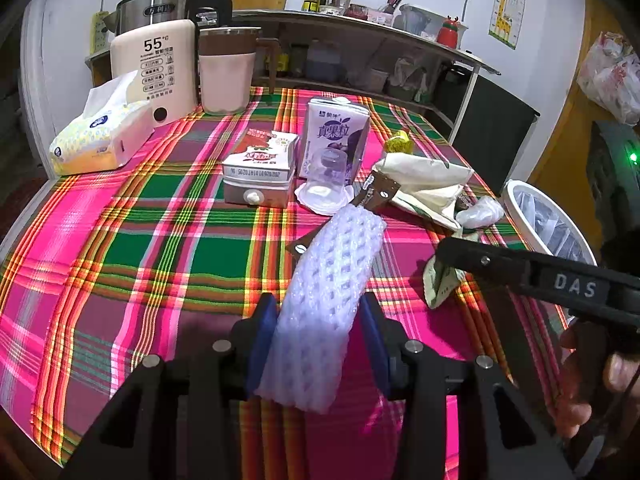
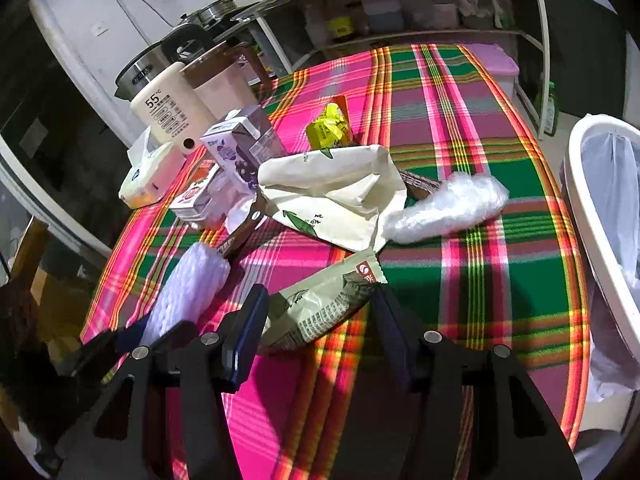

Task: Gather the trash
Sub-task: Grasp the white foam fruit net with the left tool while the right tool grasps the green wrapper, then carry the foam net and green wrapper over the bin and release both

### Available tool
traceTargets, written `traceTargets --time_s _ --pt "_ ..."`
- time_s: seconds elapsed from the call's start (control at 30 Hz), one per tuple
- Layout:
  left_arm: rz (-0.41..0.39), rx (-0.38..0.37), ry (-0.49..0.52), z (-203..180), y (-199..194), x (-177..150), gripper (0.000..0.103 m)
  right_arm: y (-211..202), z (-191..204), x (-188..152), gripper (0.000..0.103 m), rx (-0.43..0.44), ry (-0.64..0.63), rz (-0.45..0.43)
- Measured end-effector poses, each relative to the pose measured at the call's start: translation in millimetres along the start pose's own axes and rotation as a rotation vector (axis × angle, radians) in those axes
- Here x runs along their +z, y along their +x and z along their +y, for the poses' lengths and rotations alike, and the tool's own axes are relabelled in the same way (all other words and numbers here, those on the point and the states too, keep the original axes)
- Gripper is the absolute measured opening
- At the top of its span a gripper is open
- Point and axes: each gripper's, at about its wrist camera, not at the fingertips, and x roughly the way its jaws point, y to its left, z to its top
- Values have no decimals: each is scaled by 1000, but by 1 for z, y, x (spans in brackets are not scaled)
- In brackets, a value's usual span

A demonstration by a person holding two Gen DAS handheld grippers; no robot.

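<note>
Fingers, left: the left gripper (image 1: pixel 318 336) is set astride the near end of the foam net (image 1: pixel 332 280); the blue pads (image 1: pixel 260 340) are seen at or close to the foam, and whether it is squeezed cannot be told.
Fingers, right: the right gripper (image 2: pixel 320 332) is held partly open, with the snack packet (image 2: pixel 320 308) lying between the fingers; nothing is yet clamped.
Foam net: it is stretched forward from the left fingers, its far end resting by a brown sachet (image 1: pixel 378 194).
Snack packet: it is crumpled on the surface (image 2: pixel 500 280), its torn end pointing away from the right fingers.
Beyond: a paper bag (image 2: pixel 340 196), a clear plastic wad (image 2: pixel 448 208), a yellow wrapper (image 2: pixel 326 130), two cartons (image 1: pixel 260 164) (image 1: pixel 334 140) and a clear cup (image 1: pixel 328 176) are left lying farther off.
Bin: the bin (image 2: pixel 592 208) is stood just beside the surface's right edge; its contents cannot be made out.
Progress: judged early, as most trash is still uncollected.
</note>
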Motion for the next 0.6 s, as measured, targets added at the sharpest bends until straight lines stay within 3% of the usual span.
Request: traceTargets --time_s 0.03,0.07,0.17,0.33,0.6 --pt "2 0 -2 0 0 0 43 1 1 0 54 -10 -14 -5" --pt "2 1 -4 1 0 -1 42 2 3 0 43 -32 -29 -10" --pt "3 1 -10 3 -1 0 36 3 2 0 29 -17 -24 -13" --pt "0 -15 -17 3 -2 -1 28 -2 0 -2 26 -4 -37 -17" --pt "-14 -61 1 -9 -9 -3 25 -17 -10 -10 21 18 -33 -24"
